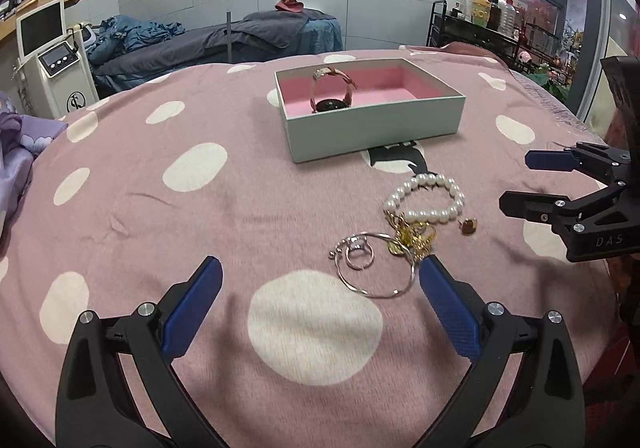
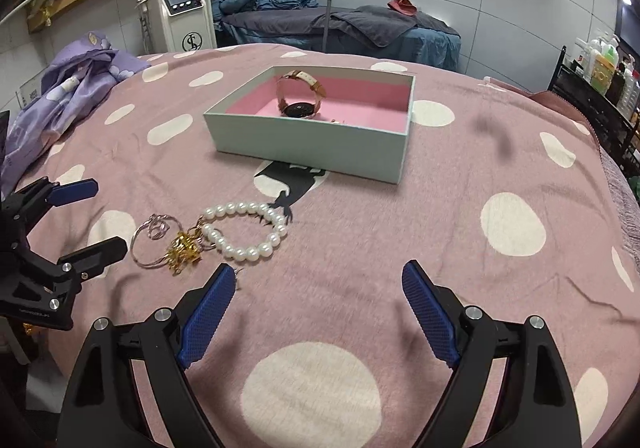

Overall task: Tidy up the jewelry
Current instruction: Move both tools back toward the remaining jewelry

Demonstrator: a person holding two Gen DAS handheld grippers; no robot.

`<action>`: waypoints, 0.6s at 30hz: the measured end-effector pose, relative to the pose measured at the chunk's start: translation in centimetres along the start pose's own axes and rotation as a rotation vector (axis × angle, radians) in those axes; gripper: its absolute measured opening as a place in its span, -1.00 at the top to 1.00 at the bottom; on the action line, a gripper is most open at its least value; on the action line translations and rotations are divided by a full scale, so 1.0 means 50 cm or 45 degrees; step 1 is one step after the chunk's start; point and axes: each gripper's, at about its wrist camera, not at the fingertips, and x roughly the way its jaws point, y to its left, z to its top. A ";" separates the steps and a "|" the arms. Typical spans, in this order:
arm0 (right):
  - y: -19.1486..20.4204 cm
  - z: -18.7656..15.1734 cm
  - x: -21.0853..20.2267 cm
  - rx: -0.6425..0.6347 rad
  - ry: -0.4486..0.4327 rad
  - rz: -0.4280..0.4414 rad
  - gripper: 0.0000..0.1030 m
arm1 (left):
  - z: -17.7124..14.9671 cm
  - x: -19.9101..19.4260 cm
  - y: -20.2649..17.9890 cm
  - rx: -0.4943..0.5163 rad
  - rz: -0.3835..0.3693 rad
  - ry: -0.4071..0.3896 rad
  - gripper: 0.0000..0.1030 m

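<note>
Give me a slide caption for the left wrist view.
Open left gripper nears jewelry pile; watch sits in box.

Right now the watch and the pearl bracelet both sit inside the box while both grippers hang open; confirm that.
Only the watch is in the box. The pearl bracelet lies on the blanket in front of it, as the right wrist view shows. Both grippers are open.

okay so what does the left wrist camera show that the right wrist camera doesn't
Only the left wrist view shows a small gold earring lying apart, right of the pearl bracelet. Only the right wrist view shows purple bedding. Both share the box holding the watch, the silver hoop, and both open grippers.
</note>
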 end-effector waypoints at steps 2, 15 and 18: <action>0.022 -0.006 0.004 -0.039 0.019 0.031 -0.41 | -0.011 -0.002 -0.005 0.005 -0.023 0.009 -0.87; 0.084 -0.005 0.049 -0.140 0.114 0.123 0.22 | -0.015 0.028 -0.025 0.099 -0.074 0.079 -0.61; 0.082 -0.003 0.055 -0.129 0.116 0.134 0.36 | -0.013 0.044 -0.030 0.139 -0.079 0.099 -0.61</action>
